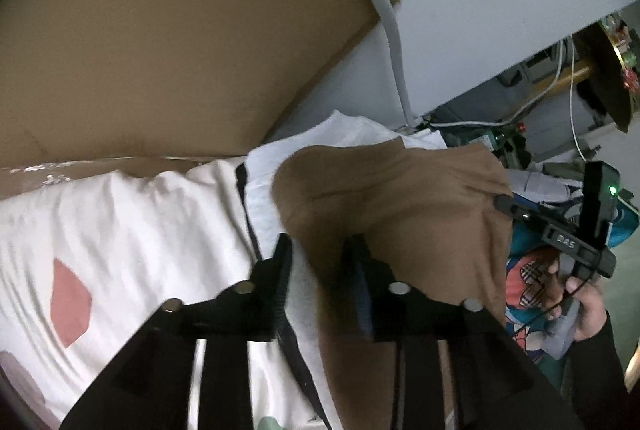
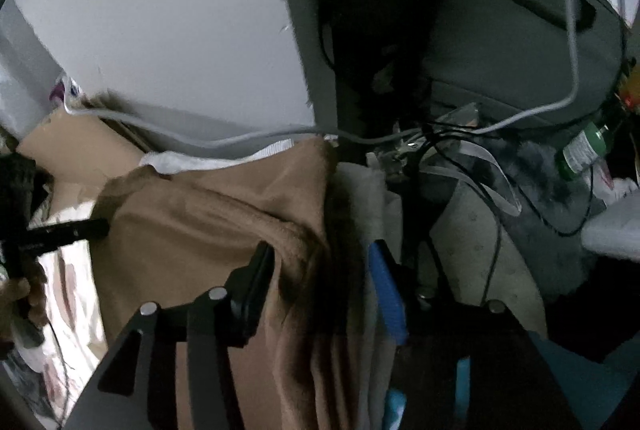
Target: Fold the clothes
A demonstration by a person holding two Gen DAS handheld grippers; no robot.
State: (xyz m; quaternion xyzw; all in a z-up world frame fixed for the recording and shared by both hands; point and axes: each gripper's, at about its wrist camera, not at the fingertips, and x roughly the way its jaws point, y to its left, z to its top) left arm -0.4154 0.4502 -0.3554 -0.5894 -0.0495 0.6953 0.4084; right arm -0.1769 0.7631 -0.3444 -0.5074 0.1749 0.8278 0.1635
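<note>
Brown fabric fills the middle of both wrist views: a soft tan garment (image 1: pixel 392 198) held up between two handheld grippers, above a white printed garment (image 1: pixel 120 230) that lies spread beside a cardboard sheet (image 1: pixel 160 30). Left gripper (image 1: pixel 320 250): its two black fingers stand moderately apart with a fold of the tan cloth running between them — whether they truly pinch it I cannot tell, since a gap shows on one side. Right gripper (image 2: pixel 320 262): jaws also apart, a thick rolled hem of the tan garment (image 2: pixel 224 214) draped between them and over one finger; a firm hold is not clear here either. In the left view the person's right hand (image 1: pixel 576 302) is seen gripping its tool by the cloth's far edge. To fold well, I judge both holds should sit at matching corners, the edge kept taut and level between them — then lowered flat without dragging the white garment underneath.
</note>
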